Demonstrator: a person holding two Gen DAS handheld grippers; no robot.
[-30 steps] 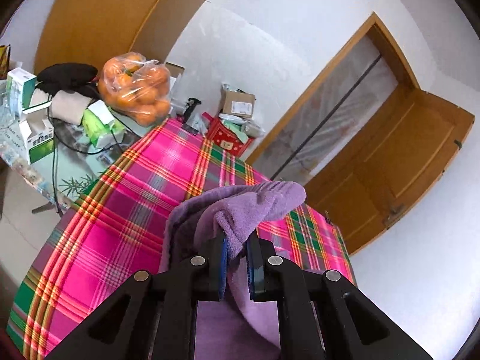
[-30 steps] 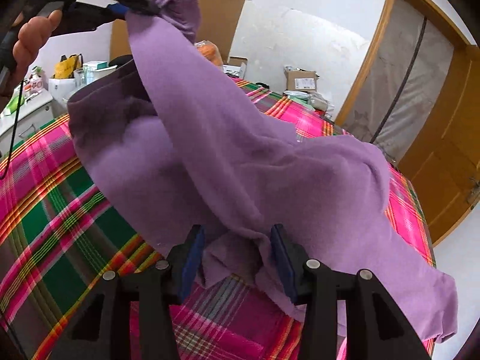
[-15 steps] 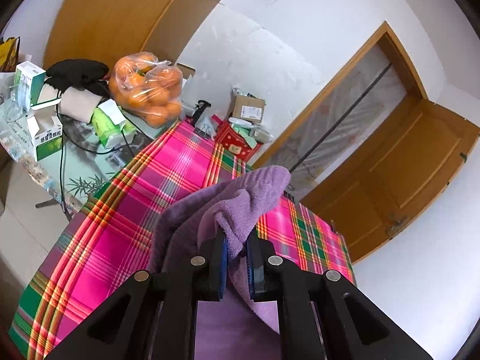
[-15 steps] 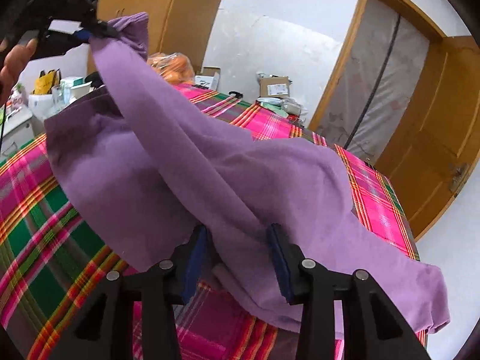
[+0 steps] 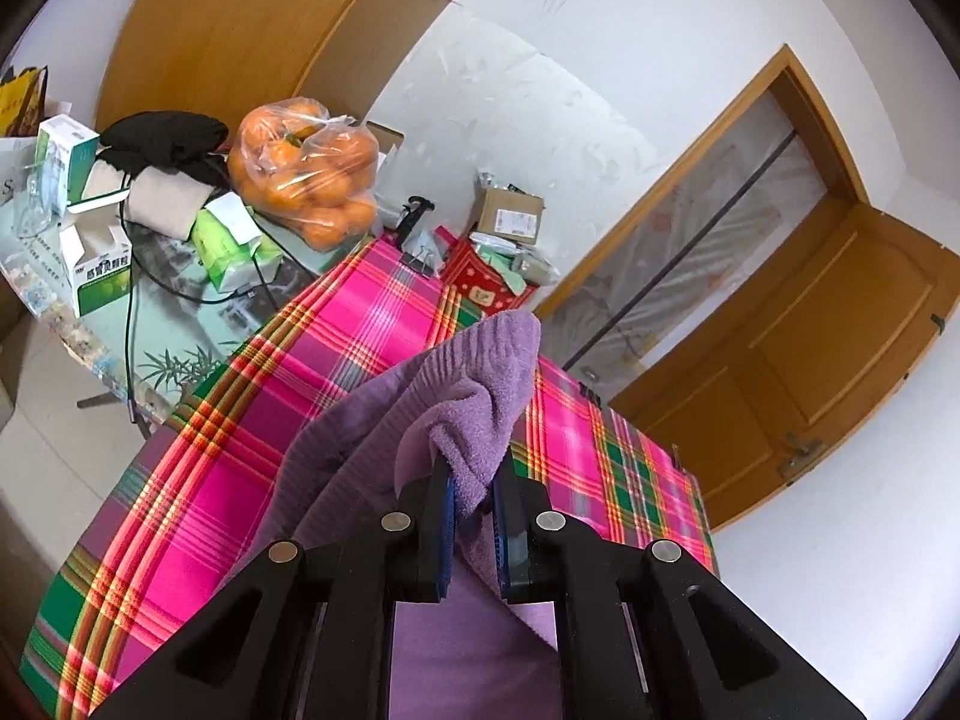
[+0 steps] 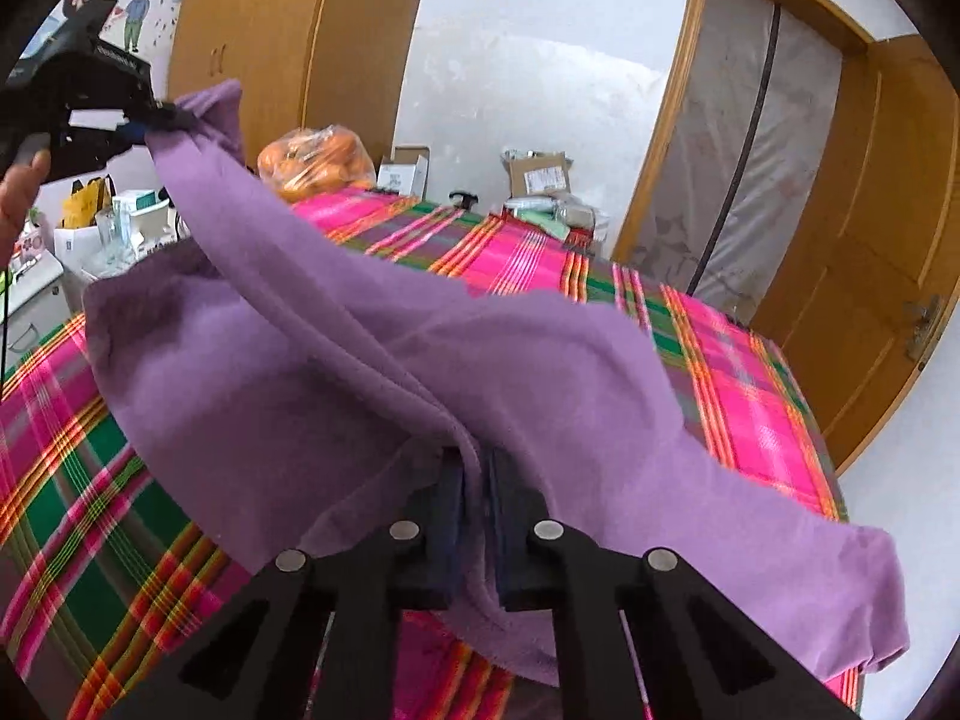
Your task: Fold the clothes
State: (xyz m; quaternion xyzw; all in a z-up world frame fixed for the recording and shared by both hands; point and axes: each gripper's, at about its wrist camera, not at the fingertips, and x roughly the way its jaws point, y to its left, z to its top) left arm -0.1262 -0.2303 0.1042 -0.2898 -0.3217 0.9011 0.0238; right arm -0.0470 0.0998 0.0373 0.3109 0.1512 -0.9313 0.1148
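A purple knit garment [image 6: 372, 372] hangs stretched above a table covered in pink and green plaid cloth [image 6: 744, 372]. My left gripper [image 5: 473, 489] is shut on one bunched corner of the garment [image 5: 480, 384], held high. In the right wrist view that same left gripper [image 6: 141, 123] shows at the upper left, in a person's hand. My right gripper [image 6: 479, 480] is shut on a fold of the garment near its lower edge, low over the table. One end of the garment [image 6: 840, 588] droops at the right.
Past the plaid cloth [image 5: 360, 324] sit a bag of oranges [image 5: 306, 174], cardboard boxes [image 5: 509, 213], a red box [image 5: 486, 285] and a binder clip [image 5: 420, 261]. A glass side table [image 5: 180, 312] at the left holds cartons and cables. A wooden door [image 5: 810, 372] stands to the right.
The right gripper closed from open onto a fold of the garment. The left gripper rose a little with its corner, pulling the cloth tauter between the two.
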